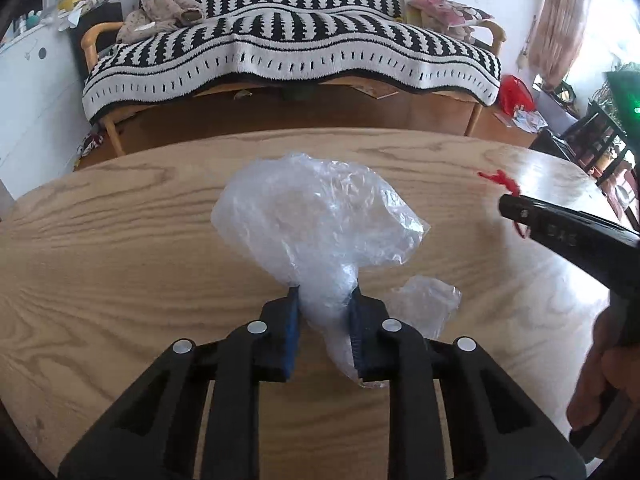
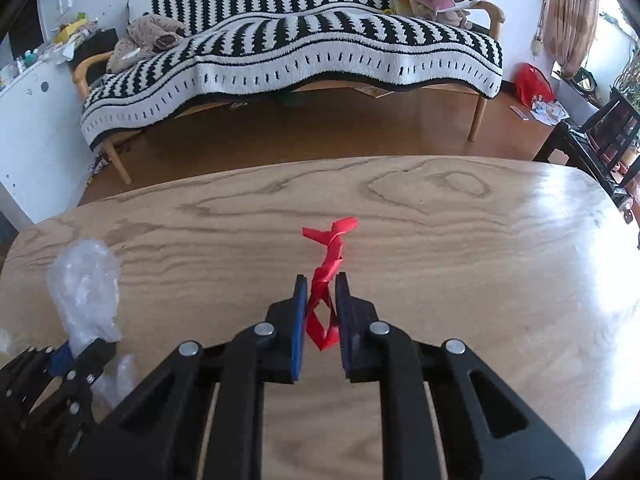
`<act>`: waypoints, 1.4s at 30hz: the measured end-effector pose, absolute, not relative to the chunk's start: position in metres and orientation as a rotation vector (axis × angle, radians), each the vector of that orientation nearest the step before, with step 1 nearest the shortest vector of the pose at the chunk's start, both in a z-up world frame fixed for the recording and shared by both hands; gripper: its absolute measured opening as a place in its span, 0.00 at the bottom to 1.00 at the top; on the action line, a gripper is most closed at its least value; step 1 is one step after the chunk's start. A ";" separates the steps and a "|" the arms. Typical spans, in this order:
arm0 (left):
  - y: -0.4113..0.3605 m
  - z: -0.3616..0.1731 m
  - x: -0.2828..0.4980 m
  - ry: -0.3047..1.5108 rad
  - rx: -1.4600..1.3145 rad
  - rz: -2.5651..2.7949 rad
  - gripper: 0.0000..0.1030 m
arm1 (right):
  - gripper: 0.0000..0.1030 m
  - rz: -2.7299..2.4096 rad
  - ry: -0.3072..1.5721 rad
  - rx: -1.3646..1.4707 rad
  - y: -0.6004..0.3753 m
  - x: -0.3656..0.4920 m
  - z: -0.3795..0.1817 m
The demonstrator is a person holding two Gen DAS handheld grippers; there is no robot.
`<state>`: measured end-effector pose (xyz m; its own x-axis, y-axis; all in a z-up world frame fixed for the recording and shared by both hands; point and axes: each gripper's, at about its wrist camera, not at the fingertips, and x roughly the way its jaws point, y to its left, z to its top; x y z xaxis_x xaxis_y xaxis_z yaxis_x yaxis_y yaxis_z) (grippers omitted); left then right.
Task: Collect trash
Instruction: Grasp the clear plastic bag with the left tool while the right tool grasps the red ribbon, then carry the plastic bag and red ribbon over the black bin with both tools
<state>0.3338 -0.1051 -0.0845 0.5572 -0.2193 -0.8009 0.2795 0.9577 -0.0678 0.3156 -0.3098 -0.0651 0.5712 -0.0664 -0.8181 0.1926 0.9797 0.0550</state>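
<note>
A crumpled clear plastic bag (image 1: 316, 216) lies on the wooden table (image 1: 120, 248). My left gripper (image 1: 325, 294) is shut on the bag's bunched neck, the blue pads pressing it from both sides. In the right wrist view, a twisted red plastic strip (image 2: 332, 256) runs between the fingers of my right gripper (image 2: 321, 284), which is shut on it. The same bag (image 2: 84, 280) and the left gripper (image 2: 66, 354) show at the lower left there. The right gripper (image 1: 506, 204) enters the left wrist view from the right, with the red strip (image 1: 500, 180) at its tip.
A sofa (image 2: 280, 52) under a black-and-white striped blanket stands beyond the table across a strip of wooden floor. A white cabinet (image 2: 32, 128) is at the left. A dark chair (image 2: 600, 136) and a red bag (image 2: 532, 84) sit at the right. A hand (image 1: 608, 380) holds the right gripper.
</note>
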 end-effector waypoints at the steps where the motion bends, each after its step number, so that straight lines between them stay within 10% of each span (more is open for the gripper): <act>1: -0.103 -0.084 0.330 0.939 0.070 -0.291 0.20 | 0.15 -0.146 0.946 0.145 -0.309 0.306 -0.061; 21: -0.052 -0.038 0.143 0.958 0.052 -0.298 0.20 | 0.15 -0.103 0.835 0.183 -0.273 0.028 -0.012; 42: -0.111 -0.031 0.086 0.933 0.102 -0.369 0.20 | 0.15 -0.196 0.797 0.248 -0.331 -0.052 -0.015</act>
